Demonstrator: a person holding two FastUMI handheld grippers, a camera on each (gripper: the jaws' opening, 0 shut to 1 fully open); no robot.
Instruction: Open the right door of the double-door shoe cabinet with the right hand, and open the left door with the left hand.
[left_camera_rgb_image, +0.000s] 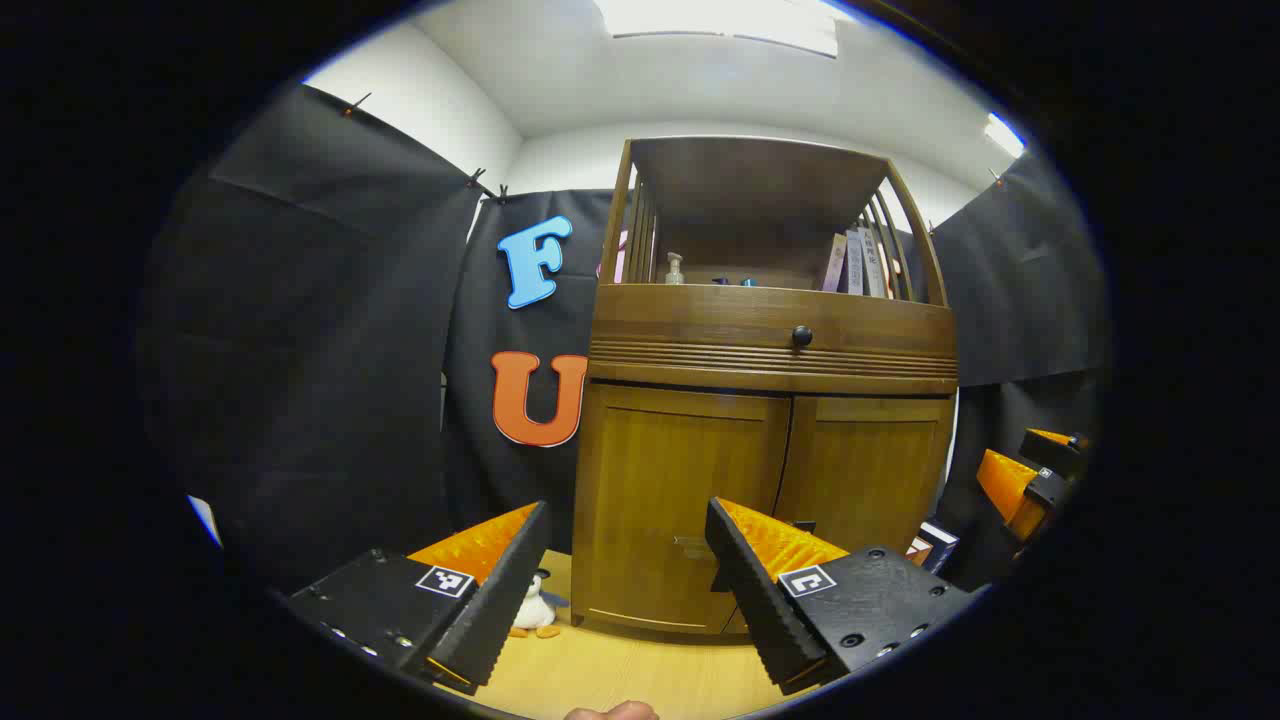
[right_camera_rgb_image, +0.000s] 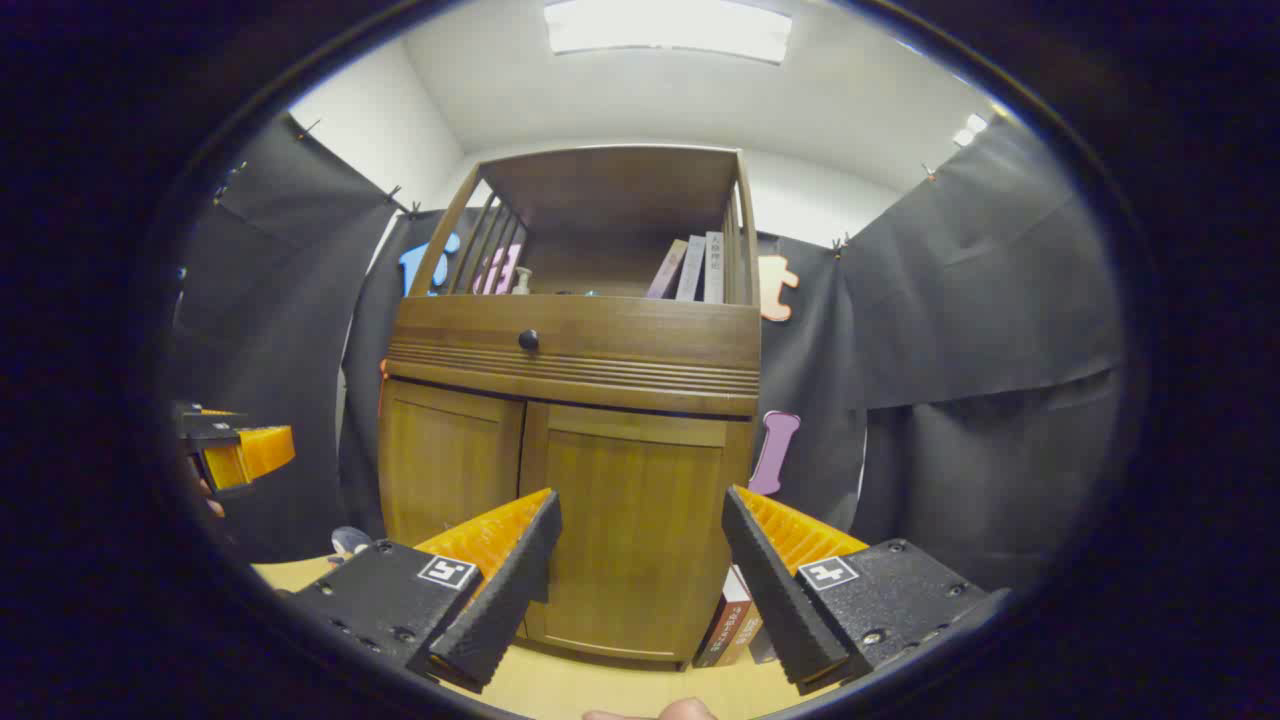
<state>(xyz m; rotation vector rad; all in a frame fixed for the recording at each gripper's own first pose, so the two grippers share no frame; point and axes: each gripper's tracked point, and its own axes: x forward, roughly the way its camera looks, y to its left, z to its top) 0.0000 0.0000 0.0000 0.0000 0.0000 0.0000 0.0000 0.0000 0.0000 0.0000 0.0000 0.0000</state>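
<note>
shoe cabinet (left_camera_rgb_image: 765, 450) on floor (left_camera_rgb_image: 620, 670), books (right_camera_rgb_image: 730, 625) beside it right

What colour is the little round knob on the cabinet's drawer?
Black, on the brown wooden drawer; the knob shows best in the left gripper view.

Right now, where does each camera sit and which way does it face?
Left gripper view: rides the left gripper, facing the cabinet head-on, left door between its fingers; right gripper at the edge.
Right gripper view: rides the right gripper, facing the right door; left gripper at the edge.
Shared: cabinet, knob, books.
</note>
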